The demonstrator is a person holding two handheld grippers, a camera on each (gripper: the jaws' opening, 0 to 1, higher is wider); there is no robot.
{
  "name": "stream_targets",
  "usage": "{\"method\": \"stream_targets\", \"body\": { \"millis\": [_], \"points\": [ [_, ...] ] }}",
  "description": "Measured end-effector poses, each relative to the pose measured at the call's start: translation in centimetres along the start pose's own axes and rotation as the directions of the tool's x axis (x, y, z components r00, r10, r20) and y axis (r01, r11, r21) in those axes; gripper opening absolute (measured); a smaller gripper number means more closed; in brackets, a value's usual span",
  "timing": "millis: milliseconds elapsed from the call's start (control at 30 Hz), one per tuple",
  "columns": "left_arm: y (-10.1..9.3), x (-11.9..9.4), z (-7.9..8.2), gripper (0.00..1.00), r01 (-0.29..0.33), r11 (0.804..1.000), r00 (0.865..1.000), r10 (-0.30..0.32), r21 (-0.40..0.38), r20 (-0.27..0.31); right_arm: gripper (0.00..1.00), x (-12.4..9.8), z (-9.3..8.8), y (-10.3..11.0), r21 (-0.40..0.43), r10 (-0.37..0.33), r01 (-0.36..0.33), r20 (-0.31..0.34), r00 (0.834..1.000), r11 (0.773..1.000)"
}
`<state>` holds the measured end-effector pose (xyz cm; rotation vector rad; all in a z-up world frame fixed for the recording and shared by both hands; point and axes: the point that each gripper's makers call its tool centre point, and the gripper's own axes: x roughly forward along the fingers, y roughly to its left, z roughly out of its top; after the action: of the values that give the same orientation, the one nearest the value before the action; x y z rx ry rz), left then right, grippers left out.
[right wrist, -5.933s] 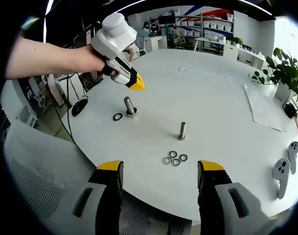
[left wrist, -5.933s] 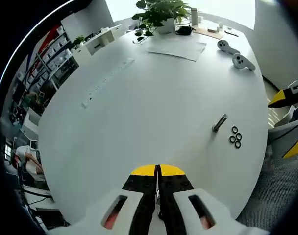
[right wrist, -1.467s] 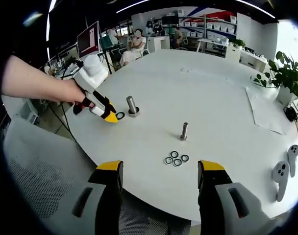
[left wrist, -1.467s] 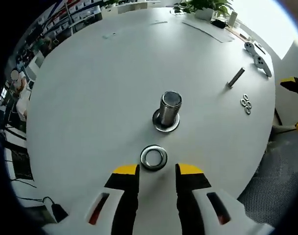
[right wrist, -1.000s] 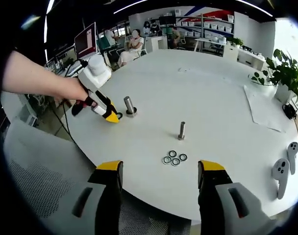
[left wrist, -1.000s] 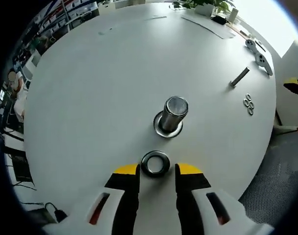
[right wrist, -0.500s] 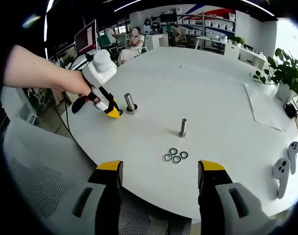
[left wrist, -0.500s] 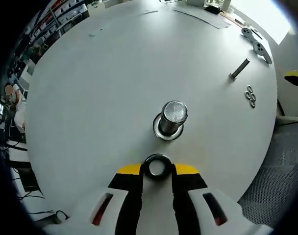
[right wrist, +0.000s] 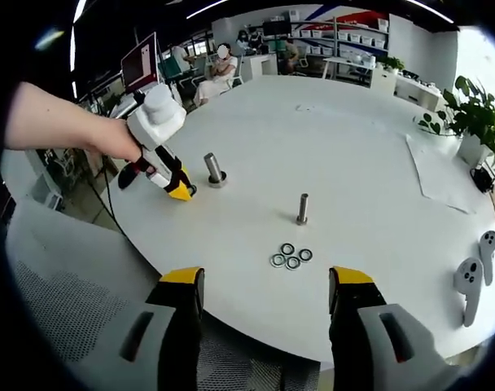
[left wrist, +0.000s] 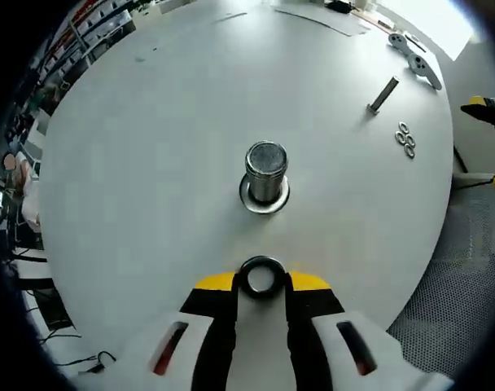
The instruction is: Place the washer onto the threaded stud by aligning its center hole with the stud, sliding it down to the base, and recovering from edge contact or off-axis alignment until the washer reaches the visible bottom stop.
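One washer point(left wrist: 260, 277) sits pinched between the left gripper point(left wrist: 260, 283) jaws, near the tabletop point(left wrist: 150, 163) edge, just short of the stud point(left wrist: 265, 175); right gripper point(right wrist: 264, 281) jaws gape wide.

The round white surface point(right wrist: 329, 147) carries a sheet of paper point(right wrist: 439, 171) at 3 o'clock in the right gripper view, beside a potted plant point(right wrist: 475, 122). Two white handheld controllers point(right wrist: 475, 273) lie at 4 o'clock near the rim. Shelving point(right wrist: 345, 41) stands at 12 o'clock, behind seated people point(right wrist: 223, 65). A mesh chair back point(right wrist: 76, 326) sits at 8 o'clock.
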<state>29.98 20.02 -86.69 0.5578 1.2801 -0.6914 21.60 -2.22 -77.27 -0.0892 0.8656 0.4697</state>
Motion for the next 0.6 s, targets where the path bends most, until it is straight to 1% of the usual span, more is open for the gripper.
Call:
{"method": "stream_targets", "body": {
  "millis": [67, 133, 267, 433, 600],
  "points": [
    [-0.21, -0.05, -0.29, 0.21, 0.002, 1.0, 1.0, -0.002, 0.015, -0.01, 0.65, -0.02, 0.01, 0.0, 0.007, 0.003, -0.003, 0.003, 1.0, 1.0],
    [-0.18, -0.13, -0.48, 0.21, 0.004, 1.0, 1.0, -0.005, -0.005, -0.016, 0.65, -0.01, 0.2, -0.01, 0.017, 0.007, -0.007, 0.013, 1.0, 1.0],
    [-0.47, -0.16, -0.68, 0.21, -0.003, 1.0, 1.0, 0.003, -0.004, -0.024, 0.66, -0.03, 0.5, 0.0, 0.038, 0.009, -0.01, 0.029, 1.0, 0.999],
    [-0.44, -0.22, -0.84, 0.21, -0.001, 1.0, 1.0, 0.001, -0.012, -0.006, 0.66, -0.08, 0.43, 0.01, 0.041, 0.01, -0.011, 0.029, 1.0, 0.999],
    [-0.49, -0.17, -0.87, 0.21, -0.005, 1.0, 1.0, 0.005, -0.015, 0.0, 0.66, 0.06, 0.5, 0.16, 0.035, 0.013, -0.014, 0.027, 1.0, 0.999]
  ]
}}
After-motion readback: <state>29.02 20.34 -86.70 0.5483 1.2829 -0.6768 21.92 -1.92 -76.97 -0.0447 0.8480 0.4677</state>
